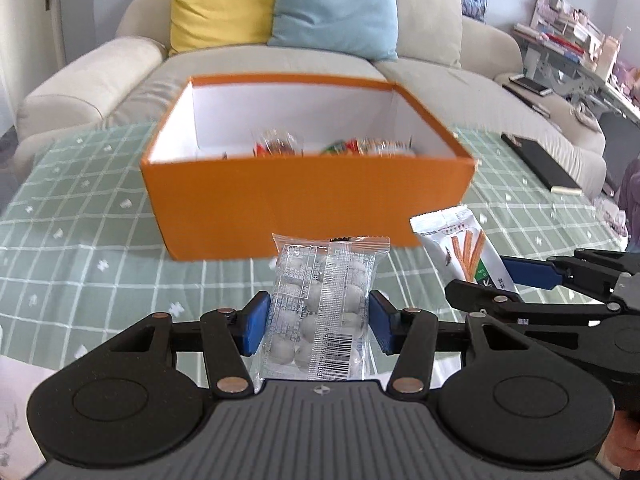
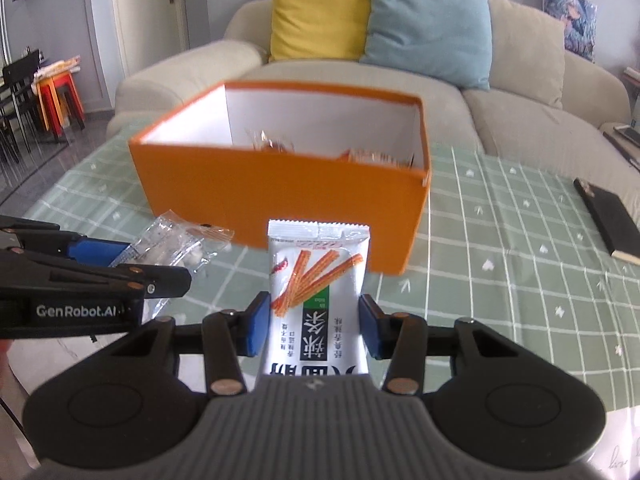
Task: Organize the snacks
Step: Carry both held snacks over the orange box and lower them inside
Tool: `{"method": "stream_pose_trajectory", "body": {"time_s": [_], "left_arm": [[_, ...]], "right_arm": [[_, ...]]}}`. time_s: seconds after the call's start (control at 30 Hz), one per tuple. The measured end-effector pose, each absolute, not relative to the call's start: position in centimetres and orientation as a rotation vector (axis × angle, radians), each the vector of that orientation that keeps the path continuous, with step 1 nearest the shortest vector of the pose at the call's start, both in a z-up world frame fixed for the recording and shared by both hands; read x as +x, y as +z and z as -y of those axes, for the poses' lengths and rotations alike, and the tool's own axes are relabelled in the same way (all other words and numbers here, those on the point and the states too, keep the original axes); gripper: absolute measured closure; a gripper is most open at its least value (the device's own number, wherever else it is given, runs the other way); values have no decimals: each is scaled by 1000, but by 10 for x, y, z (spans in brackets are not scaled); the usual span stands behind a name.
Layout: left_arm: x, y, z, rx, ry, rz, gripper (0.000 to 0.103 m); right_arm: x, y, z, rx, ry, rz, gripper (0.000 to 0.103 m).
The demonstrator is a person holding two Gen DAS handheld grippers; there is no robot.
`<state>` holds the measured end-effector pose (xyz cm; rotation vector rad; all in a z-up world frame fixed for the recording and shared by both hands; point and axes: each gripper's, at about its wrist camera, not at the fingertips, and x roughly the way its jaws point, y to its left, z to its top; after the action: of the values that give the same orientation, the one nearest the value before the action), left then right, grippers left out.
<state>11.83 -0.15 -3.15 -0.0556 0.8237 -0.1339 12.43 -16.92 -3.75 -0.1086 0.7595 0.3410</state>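
The left gripper [image 1: 318, 326] clamps one clear packet of white round candies [image 1: 326, 308], the right gripper [image 2: 310, 328] one white stick-snack packet [image 2: 318, 300], each lengthwise between blue pads, pointing toward one orange cardboard box [image 1: 304, 196] ahead.

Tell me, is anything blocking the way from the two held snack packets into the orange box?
Nothing visible blocks it. The clear packet and the white stick-snack packet are both held in front of the orange box. Only its near wall stands ahead; its open top holds a few snacks with room left.
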Motion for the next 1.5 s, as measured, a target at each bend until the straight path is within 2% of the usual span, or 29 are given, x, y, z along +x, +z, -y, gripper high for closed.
{"method": "stream_pose_trajectory", "body": {"time_s": [0.43,0.83,1.17,1.5], "left_arm": [[158,21,-5,-1,-104,-735,43],[211,41,-12,10,-93,-688,43],[259,14,-15,48,-79,-777,43],[305,-36,-12,106,-56,-949,43]], "right_arm": [[152,21,156,-136,397,-672,58],[212,56,140,-221,396,-611,58],[269,41,126,-276,393,-645,58],[326,-9,116,-311,388,-782,58]]}}
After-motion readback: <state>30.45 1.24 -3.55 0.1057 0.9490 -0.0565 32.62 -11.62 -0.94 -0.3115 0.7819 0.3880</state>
